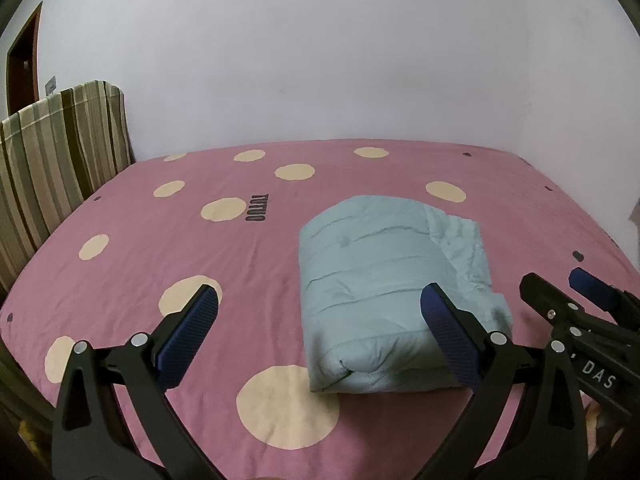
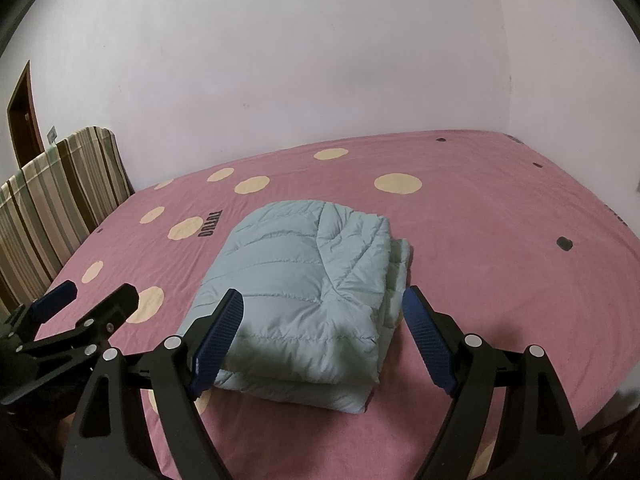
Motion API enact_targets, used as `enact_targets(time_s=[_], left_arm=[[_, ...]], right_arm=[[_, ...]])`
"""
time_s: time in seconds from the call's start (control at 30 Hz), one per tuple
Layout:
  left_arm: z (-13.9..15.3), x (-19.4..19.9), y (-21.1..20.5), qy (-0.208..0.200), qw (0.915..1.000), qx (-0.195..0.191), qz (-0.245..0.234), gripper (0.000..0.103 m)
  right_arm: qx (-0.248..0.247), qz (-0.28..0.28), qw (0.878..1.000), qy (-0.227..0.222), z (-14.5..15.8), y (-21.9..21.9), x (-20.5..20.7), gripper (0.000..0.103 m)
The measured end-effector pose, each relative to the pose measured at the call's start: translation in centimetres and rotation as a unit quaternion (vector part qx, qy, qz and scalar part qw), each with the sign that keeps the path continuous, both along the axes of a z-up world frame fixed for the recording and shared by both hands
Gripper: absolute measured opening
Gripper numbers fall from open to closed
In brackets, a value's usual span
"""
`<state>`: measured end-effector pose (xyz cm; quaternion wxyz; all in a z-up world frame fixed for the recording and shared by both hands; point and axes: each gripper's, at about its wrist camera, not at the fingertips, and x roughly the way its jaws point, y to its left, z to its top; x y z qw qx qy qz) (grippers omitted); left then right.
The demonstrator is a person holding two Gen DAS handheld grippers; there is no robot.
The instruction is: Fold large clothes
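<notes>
Pale blue quilted puffer jacket point(image 2: 304, 280), folded into a thick rectangular bundle, lies flat on the pink bedsheet w/ cream polka dots point(image 1: 160, 240). Landmark = jacket.

Left gripper point(image 1: 320, 320): blue-padded fingers spread wide, nothing between them. One finger overlaps the jacket's near-right corner in left wrist view; contact unclear. Other finger sits over bare sheet left of jacket.

Right gripper point(image 2: 322, 316): fingers also wide apart, holding nothing, straddling the jacket's near edge in view. Can't tell if hovering or touching.

Edges: the jacket's near edge is a rounded fold w/ stacked layers showing. Right edge shows looser layered ends, slightly stepped. Far edge is curved, smooth.

Room: lots of bare sheet beyond the jacket up to the white wall point(image 2: 320, 60), and wide strips left + right of it. Black "TUTUO" print point(image 1: 258, 208) lies just beyond-left of the jacket. Striped brown-green fabric-covered headboard point(image 1: 52, 152) stands well left of the jacket, at the bed's edge. Brown door point(image 2: 22, 116) is further left.
</notes>
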<state>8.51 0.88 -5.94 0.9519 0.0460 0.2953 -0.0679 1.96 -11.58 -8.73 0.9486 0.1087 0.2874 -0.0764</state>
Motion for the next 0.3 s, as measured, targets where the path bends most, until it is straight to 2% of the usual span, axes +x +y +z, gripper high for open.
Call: enact_targets(time_s=[0.17, 0.3], left_arm=[[-0.9, 1.9, 1.5, 0.009, 0.9988, 0.020, 0.044, 0.101], [-2.8, 5.4, 5.5, 0.040, 0.9941, 0.012, 0.100, 0.101]], right_arm=[[0.001, -0.005, 1.000, -0.008, 0.1, -0.5, 0.2, 0.081], [0.009, -0.039, 0.999, 0.002, -0.6, -3.4, 1.2, 0.081]])
